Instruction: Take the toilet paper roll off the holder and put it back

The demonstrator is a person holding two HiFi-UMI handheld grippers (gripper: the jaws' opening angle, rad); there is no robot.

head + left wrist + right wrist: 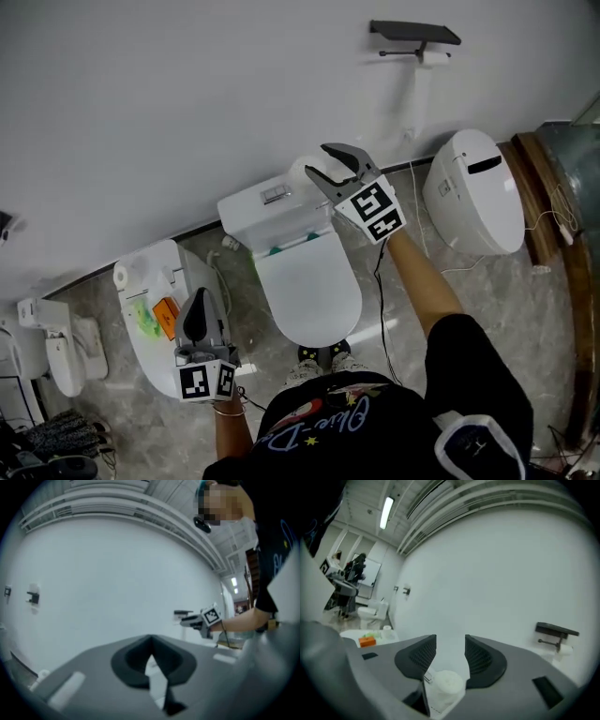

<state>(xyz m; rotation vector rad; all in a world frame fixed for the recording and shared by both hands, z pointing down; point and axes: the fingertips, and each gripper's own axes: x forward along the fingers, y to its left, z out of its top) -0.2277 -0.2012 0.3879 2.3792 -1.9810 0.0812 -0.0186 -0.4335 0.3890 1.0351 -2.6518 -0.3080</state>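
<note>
Gaping right claw (pixel 451 644), toilet paper roll (pixel 446 682) below

I see open air along the white wall (pixel 187 94) between my right claw (pixel 317 159) and the holder (pixel 414 34). Down low, the middle toilet (pixel 305 281) and the right toilet (pixel 473 192) block the way.

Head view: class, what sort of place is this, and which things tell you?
Likely a toilet showroom or test room, not a home bathroom: several toilets stand side by side along a white wall, with a paper holder mounted above.
</note>
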